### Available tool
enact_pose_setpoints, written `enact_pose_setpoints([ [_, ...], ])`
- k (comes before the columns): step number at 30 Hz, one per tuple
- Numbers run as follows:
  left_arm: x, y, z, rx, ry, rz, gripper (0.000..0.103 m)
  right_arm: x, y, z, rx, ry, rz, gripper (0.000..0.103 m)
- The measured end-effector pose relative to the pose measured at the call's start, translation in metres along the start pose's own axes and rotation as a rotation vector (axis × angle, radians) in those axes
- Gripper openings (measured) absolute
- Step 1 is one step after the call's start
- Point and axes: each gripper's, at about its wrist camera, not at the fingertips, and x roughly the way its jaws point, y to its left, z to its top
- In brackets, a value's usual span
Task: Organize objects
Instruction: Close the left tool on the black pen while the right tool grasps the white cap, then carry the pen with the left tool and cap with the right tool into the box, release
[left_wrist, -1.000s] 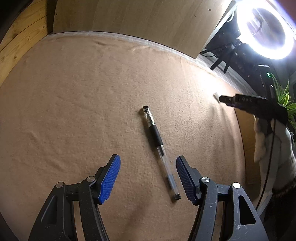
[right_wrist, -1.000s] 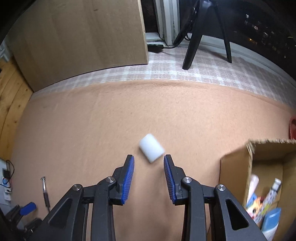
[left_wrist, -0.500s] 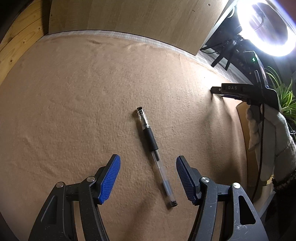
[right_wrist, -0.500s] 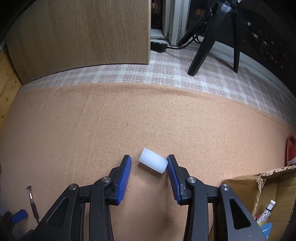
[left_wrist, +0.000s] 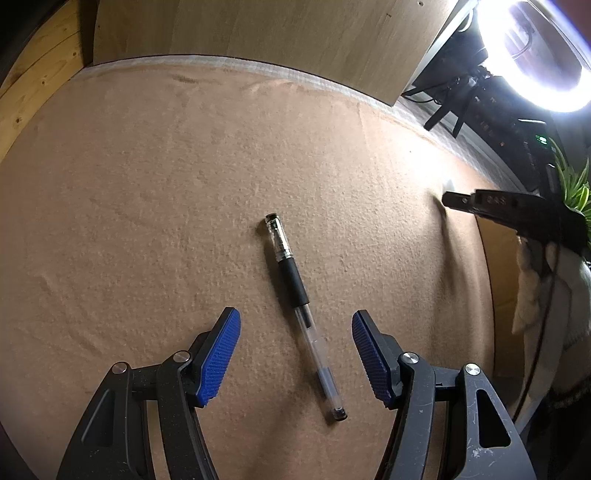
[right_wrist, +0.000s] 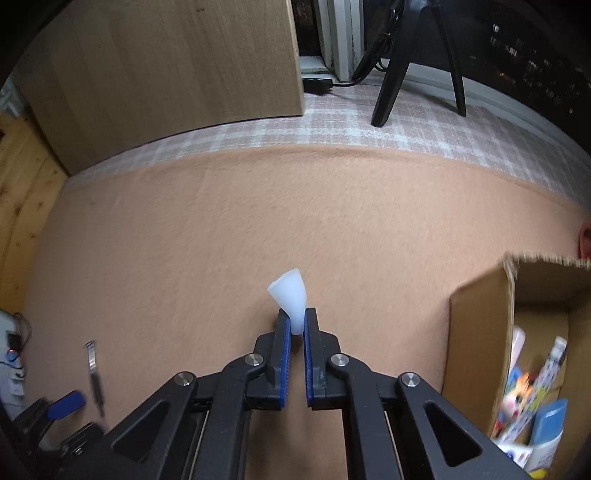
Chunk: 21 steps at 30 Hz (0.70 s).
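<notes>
A clear gel pen (left_wrist: 301, 306) with a black grip lies on the tan felt mat, its rear half between the fingers of my left gripper (left_wrist: 295, 354), which is open and low over it. My right gripper (right_wrist: 297, 325) is shut on a small white soft cap (right_wrist: 290, 295), squeezed flat at its near end and sticking out past the fingertips above the mat. The right gripper also shows at the right edge of the left wrist view (left_wrist: 491, 205). The pen also shows small at the lower left of the right wrist view (right_wrist: 94, 373).
An open cardboard box (right_wrist: 480, 332) with several bottles and tubes inside stands at the right. A wooden board (left_wrist: 258, 33) leans at the mat's far edge. A ring light (left_wrist: 532, 55), a black tripod (right_wrist: 413, 55) and a plant (left_wrist: 572, 188) stand beyond the mat.
My right gripper has closed on the white cap and lifted it off the mat. My left gripper has shifted so the pen lies more centred between its open fingers.
</notes>
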Motion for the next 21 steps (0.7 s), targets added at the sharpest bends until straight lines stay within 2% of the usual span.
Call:
enact_pose_setpoints([
  [6, 0.009, -0.014, -0.001, 0.028, 0.006, 0.028, 0.065, -0.027, 0.017, -0.023, -0.006, -0.029, 0.078, 0.006],
  [8, 0.011, -0.019, -0.002, 0.046, 0.006, 0.045, 0.06, -0.038, 0.019, -0.033, -0.012, -0.041, 0.092, 0.006],
  [14, 0.011, -0.019, -0.002, 0.058, -0.008, 0.076, 0.03, -0.069, 0.015, -0.061, 0.0, -0.085, 0.131, 0.006],
  [16, 0.009, -0.012, -0.002, 0.045, -0.01, 0.073, 0.015, -0.081, 0.008, -0.072, 0.016, -0.103, 0.14, 0.006],
  [18, 0.005, -0.001, -0.003, 0.01, -0.004, 0.046, 0.011, -0.088, 0.0, -0.08, 0.03, -0.12, 0.133, 0.006],
  [21, 0.001, 0.005, -0.003, -0.006, -0.001, 0.039, 0.011, -0.1, -0.014, -0.092, 0.058, -0.138, 0.128, 0.006],
])
